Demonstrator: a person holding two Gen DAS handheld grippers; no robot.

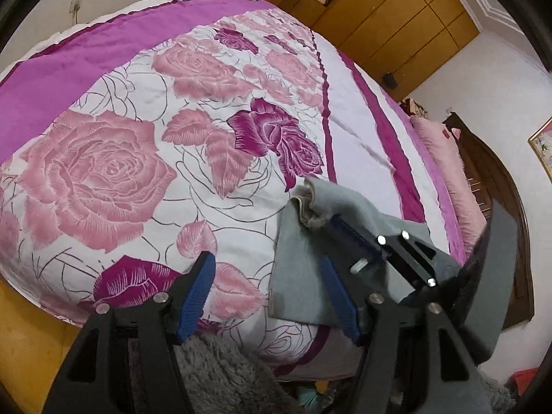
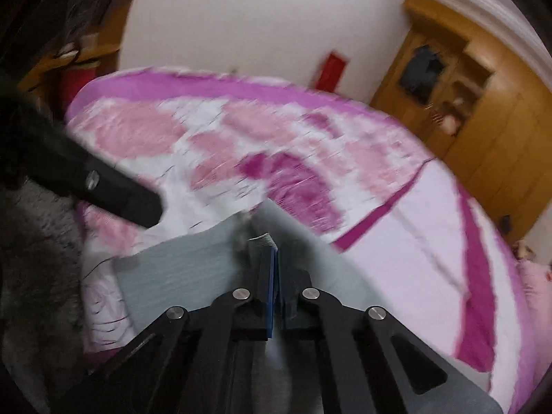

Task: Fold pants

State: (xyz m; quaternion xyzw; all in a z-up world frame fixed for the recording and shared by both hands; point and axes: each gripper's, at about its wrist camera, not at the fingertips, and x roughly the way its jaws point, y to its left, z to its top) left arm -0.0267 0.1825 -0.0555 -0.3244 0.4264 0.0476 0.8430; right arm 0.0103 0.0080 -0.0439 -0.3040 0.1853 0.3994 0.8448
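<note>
Grey pants [image 1: 303, 276] lie on the near right part of the bed, with an edge bunched up into a small ruffle. My right gripper [image 1: 327, 220] reaches in from the lower right and is shut on that bunched edge. In the blurred right wrist view its blue pads [image 2: 270, 276] are pressed together, with grey cloth at the tip of the right gripper [image 2: 267, 241] and the pants [image 2: 179, 269] spread below. My left gripper [image 1: 265, 260] stands open over the pants' left border, holding nothing. One of its black fingers [image 2: 120, 193] shows at the left of the right wrist view.
The bed carries a white bedspread [image 1: 138, 138] printed with pink and purple roses. A wooden wardrobe [image 1: 396, 17] stands behind it; a pink pillow [image 1: 445, 158] and a dark headboard [image 1: 500, 207] are at the right. Grey fluffy fabric [image 1: 214, 372] hangs below the near edge.
</note>
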